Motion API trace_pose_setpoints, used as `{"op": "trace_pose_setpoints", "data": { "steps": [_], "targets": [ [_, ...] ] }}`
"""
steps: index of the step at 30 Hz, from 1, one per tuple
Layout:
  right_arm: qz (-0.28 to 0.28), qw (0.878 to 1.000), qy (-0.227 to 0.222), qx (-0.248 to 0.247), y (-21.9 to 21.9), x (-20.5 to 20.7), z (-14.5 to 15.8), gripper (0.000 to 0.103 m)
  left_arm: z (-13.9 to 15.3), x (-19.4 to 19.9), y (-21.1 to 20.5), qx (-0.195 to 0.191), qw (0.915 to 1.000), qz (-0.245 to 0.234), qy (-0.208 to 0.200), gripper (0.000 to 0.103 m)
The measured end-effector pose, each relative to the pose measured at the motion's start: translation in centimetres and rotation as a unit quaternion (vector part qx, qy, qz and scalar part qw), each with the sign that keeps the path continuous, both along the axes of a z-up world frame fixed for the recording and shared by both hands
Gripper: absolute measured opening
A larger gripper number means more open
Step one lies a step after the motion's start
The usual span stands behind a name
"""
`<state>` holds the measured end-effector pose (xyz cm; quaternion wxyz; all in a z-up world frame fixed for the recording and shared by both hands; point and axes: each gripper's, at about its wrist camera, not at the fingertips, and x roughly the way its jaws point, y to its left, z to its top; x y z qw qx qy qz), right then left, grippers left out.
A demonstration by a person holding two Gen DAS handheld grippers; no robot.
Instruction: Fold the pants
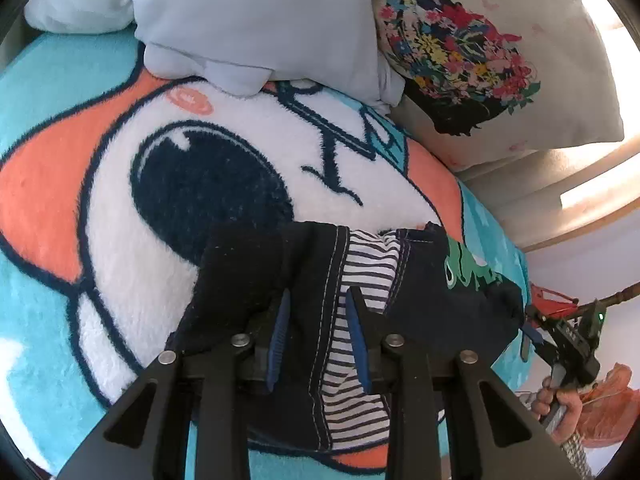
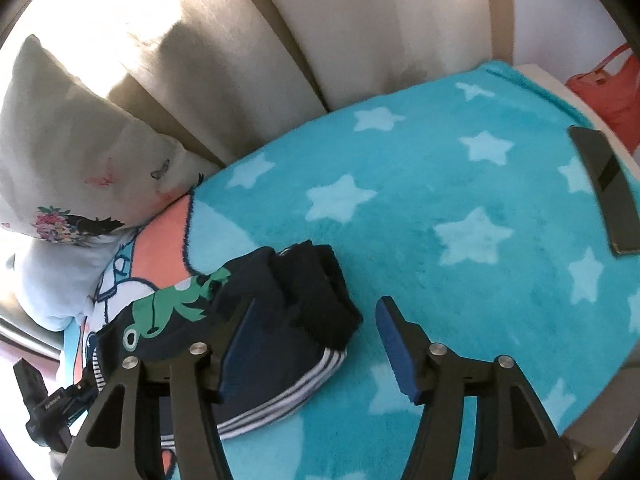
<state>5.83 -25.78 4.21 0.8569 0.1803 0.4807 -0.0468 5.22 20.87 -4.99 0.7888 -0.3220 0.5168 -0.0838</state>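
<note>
Small dark navy pants (image 1: 312,312) with a striped lining and a green print lie bunched on a plush turquoise blanket (image 1: 48,264). My left gripper (image 1: 316,312) is over them, jaws a little apart with the striped waistband between the blue pads (image 1: 280,336); no grip shows. In the right wrist view the pants (image 2: 280,320) lie folded at lower left. My right gripper (image 2: 316,320) is open wide, its left finger (image 2: 240,340) over the pants' edge and its right finger (image 2: 396,344) over bare blanket (image 2: 440,184).
A pale blue pillow (image 1: 248,20) and a floral pillow (image 1: 480,52) lie at the blanket's far end. Beige cushioned panels (image 2: 240,40) rise behind. A dark flat phone-like slab (image 2: 608,188) lies at the blanket's right edge. A red bag (image 2: 612,92) sits beyond.
</note>
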Motion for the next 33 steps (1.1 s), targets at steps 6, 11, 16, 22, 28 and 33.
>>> {"op": "trace_pose_setpoints", "data": {
  "steps": [6, 11, 16, 22, 28, 33],
  "targets": [
    [0.030, 0.996, 0.029, 0.076, -1.0, 2.6, -4.3, 0.068, 3.0, -1.5, 0.6, -0.009, 0.9992, 0.040, -0.005, 0.028],
    [0.070, 0.991, 0.013, 0.112, -0.3, 3.5, -4.6, 0.072, 6.2, -3.6, 0.4, 0.024, 0.9969, 0.071, -0.024, 0.036],
    [0.117, 0.986, 0.026, 0.117, 1.5, 4.4, -5.2, 0.019, 7.4, -4.5, -0.9, 0.044, 0.9945, 0.092, -0.023, 0.036],
    [0.107, 0.987, 0.007, 0.123, -0.3, 3.5, -3.8, 0.017, 8.2, -4.5, -3.1, 0.071, 0.9928, 0.093, -0.027, 0.037],
    [0.092, 0.988, 0.006, 0.122, -2.7, 2.4, -3.5, 0.016, 7.9, -4.2, -4.6, 0.069, 0.9933, 0.091, -0.021, 0.037],
    [0.081, 0.987, 0.022, 0.134, -4.2, 1.8, -4.7, 0.022, 7.4, -3.8, -5.9, 0.085, 0.9926, 0.087, -0.011, 0.038]
  ]
}}
